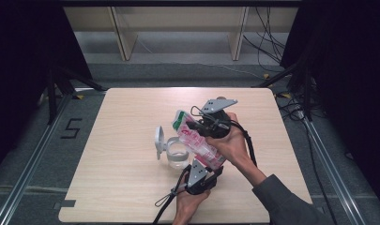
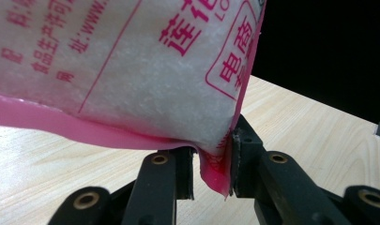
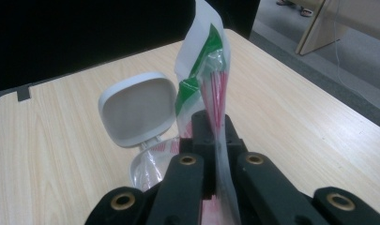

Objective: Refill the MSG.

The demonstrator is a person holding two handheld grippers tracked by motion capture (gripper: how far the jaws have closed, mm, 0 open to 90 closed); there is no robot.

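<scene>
A plastic bag (image 1: 197, 140) of white grains, printed in pink with a green top, hangs tilted over the table between both grippers. My right gripper (image 1: 198, 125) is shut on the bag's thin upper film (image 3: 201, 79), its jaws (image 3: 216, 136) pressed together on it. My left gripper (image 1: 206, 166) grips the bag's pink bottom corner (image 2: 216, 176), and the full bag (image 2: 131, 70) bulges above its jaws (image 2: 212, 164). Below the bag's green mouth stands a clear container (image 1: 177, 157) with its white hinged lid (image 1: 159, 140) open. The right gripper view has the lid (image 3: 136, 108) and container (image 3: 148, 168) just beyond the jaws.
The light wooden table (image 1: 122, 112) has bare room to the left and at the back. Wooden shelf legs (image 1: 124, 37) stand on the floor behind it. Cables (image 1: 272, 42) and dark stand legs (image 1: 51, 93) lie beside the table's far corners.
</scene>
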